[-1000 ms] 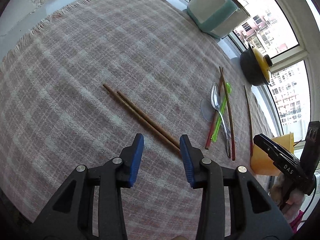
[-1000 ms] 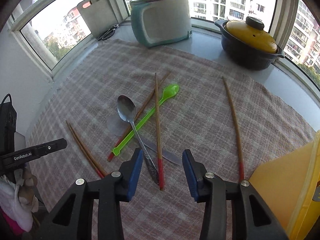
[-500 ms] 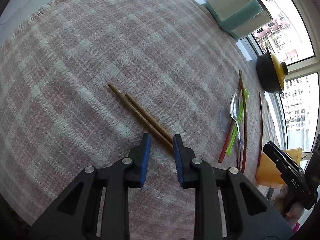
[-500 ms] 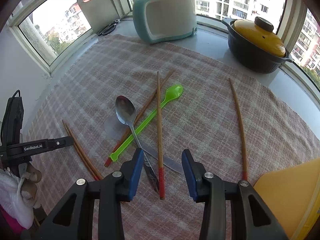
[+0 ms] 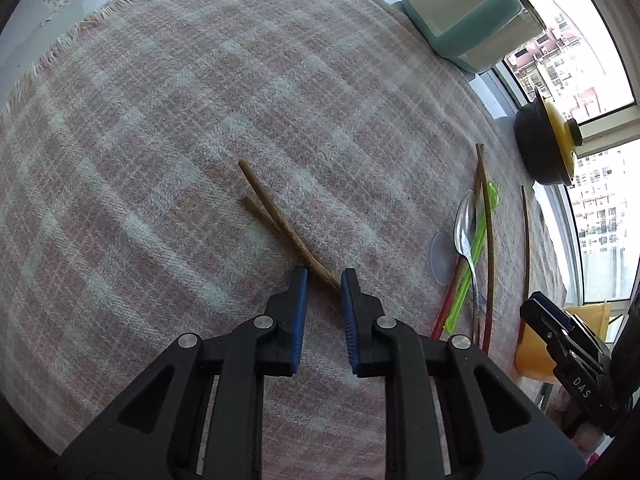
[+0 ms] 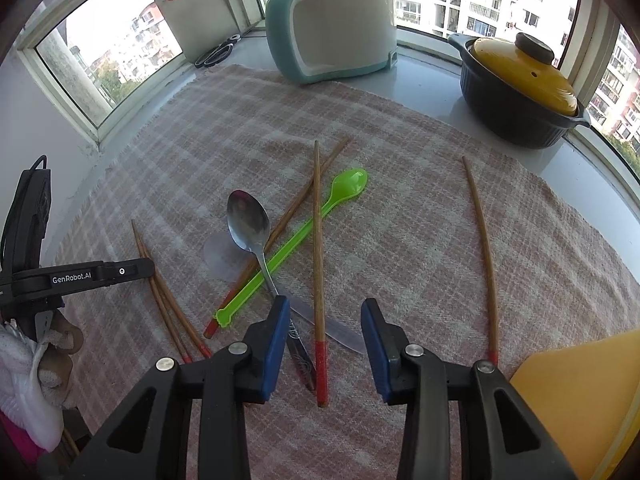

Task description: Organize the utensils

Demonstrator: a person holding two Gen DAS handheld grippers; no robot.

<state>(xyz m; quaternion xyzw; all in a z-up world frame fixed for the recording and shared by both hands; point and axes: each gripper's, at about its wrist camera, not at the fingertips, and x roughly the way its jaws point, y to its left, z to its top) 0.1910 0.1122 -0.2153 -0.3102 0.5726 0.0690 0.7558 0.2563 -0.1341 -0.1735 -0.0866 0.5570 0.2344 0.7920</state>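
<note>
Chopsticks [image 5: 276,220] in a brown pair, crossed into a narrow X on the checked cloth [image 5: 160,160] at mid-frame of the left wrist view, near ends lying between the blue pads of the left gripper [image 5: 323,292]; jaws drawn to a narrow gap, straddling the sticks, no firm clamp visible. Toward 3 o'clock in that view, well apart from the pair, a loose heap of utensils. From the right wrist view: right gripper [image 6: 325,320] spread wide, low over the heap, holding nothing; between its pads a red-tipped chopstick [image 6: 317,240] and the handle of a metal spoon [image 6: 248,216]. Green plastic spoon [image 6: 320,208] slanting under both, a second red-tipped chopstick [image 6: 304,192] beneath it, a clear plastic spoon [image 6: 224,256] at the bottom. Lone chopstick [image 6: 482,252] at 3 o'clock, apart from the rest. Containers: teal-and-white cooker [image 6: 340,28] at 12 o'clock, lid on; dark pot [image 6: 516,112] at 2 o'clock under its yellow lid [image 6: 520,68]; contents of both hidden. Yellow bin [image 6: 580,392] at 4 o'clock, cut off by the frame edge, inside not shown.
</note>
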